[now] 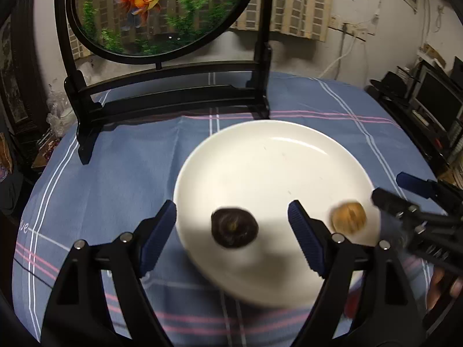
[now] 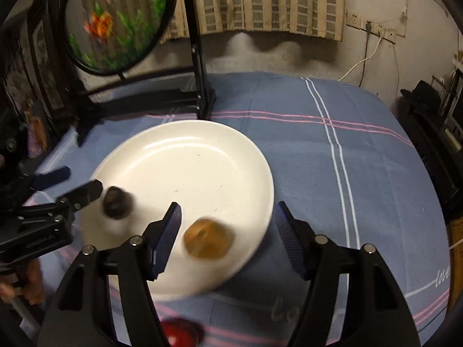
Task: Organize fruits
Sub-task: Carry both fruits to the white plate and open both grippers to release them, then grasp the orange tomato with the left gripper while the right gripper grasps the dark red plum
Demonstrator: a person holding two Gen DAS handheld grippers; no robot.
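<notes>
- Two fruits, a dark one (image 1: 234, 227) and a tan one (image 2: 208, 238), lie blurred on the white plate (image 1: 260, 156).
- Left gripper (image 1: 233, 225) and right gripper (image 2: 227, 232) stand open, gripping nothing.
- Either fruit may roll off the rim.

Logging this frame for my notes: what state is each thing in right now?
Plate: flat on the cloth, holding two fruits.
Dark fruit: on the plate, between the left tool's fingers, not gripped.
Tan fruit: on the plate, between the right tool's fingers, not gripped.
Left tool: open.
Right tool: open.
Red fruit: on the cloth, off the plate.
</notes>
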